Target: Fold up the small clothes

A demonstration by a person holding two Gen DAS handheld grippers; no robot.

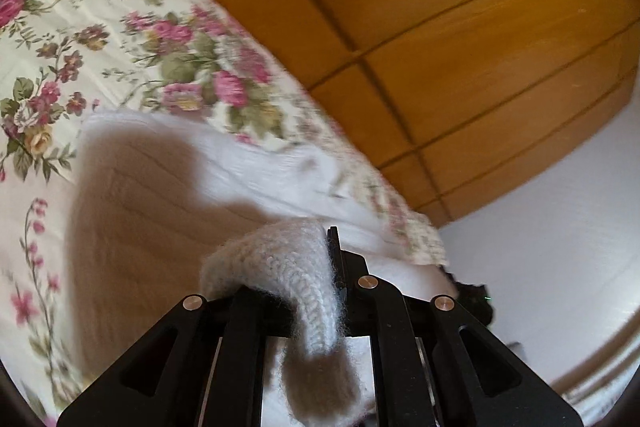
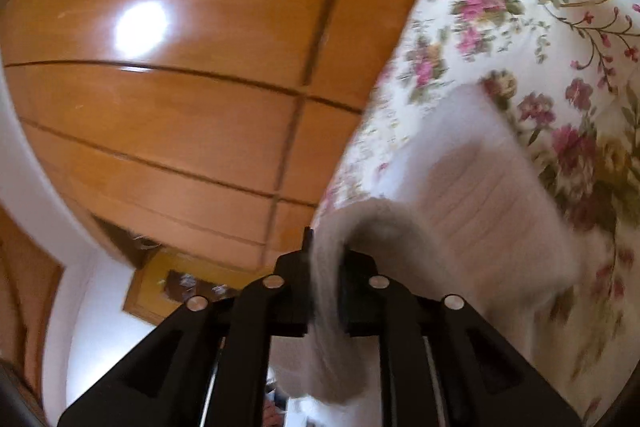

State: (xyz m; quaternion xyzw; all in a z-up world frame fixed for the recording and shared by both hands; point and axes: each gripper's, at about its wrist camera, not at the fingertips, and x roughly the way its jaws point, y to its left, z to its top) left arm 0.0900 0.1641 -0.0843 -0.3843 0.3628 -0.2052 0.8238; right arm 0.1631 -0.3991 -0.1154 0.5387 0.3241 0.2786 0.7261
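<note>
A white knitted garment [image 1: 160,195] lies on the floral bedspread [image 1: 80,39]. My left gripper [image 1: 316,267] is shut on a thick knitted edge of it, which curls over the fingers and hangs toward the camera. My right gripper [image 2: 326,259] is shut on another edge of the same garment [image 2: 472,195], which stretches away to the right over the bedspread [image 2: 540,7]. Both held edges are lifted off the bed. The right wrist view is blurred by motion.
A large orange wooden wardrobe [image 1: 440,7] stands behind the bed and also shows in the right wrist view [image 2: 180,87]. A white wall [image 1: 560,227] is at the right. A dark object [image 1: 472,295] sits at the bed's edge.
</note>
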